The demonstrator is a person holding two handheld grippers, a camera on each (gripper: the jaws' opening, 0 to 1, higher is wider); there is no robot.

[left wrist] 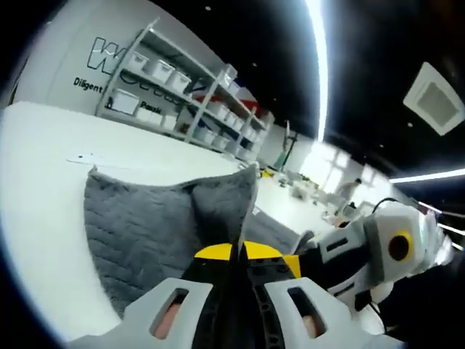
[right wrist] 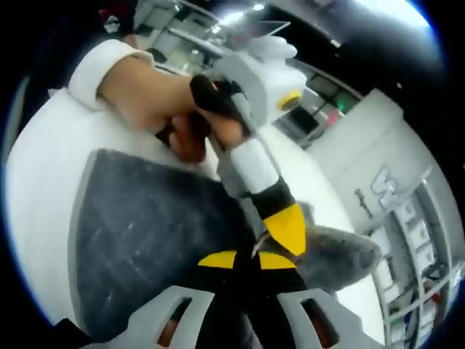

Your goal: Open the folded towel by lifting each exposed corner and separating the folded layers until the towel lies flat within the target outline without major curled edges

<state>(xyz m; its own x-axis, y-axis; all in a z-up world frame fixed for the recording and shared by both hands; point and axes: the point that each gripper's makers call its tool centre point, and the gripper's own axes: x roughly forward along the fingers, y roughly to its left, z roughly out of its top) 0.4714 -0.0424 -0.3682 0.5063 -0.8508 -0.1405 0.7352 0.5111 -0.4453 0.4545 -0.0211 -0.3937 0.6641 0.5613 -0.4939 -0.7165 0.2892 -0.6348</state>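
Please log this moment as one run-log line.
left gripper: shut on grey quilted towel corner | right gripper: shut on towel | towel: partly lifted, folded | surface: white table

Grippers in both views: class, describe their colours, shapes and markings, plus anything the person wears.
The left gripper has pale grey slotted jaws, black inner parts and yellow tips. The right gripper looks the same. The hand wears a white cuffed sleeve.

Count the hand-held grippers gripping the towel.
2: the left hand-held gripper pinches a raised towel fold; the right hand-held gripper clamps the towel beside the left one's yellow tip.
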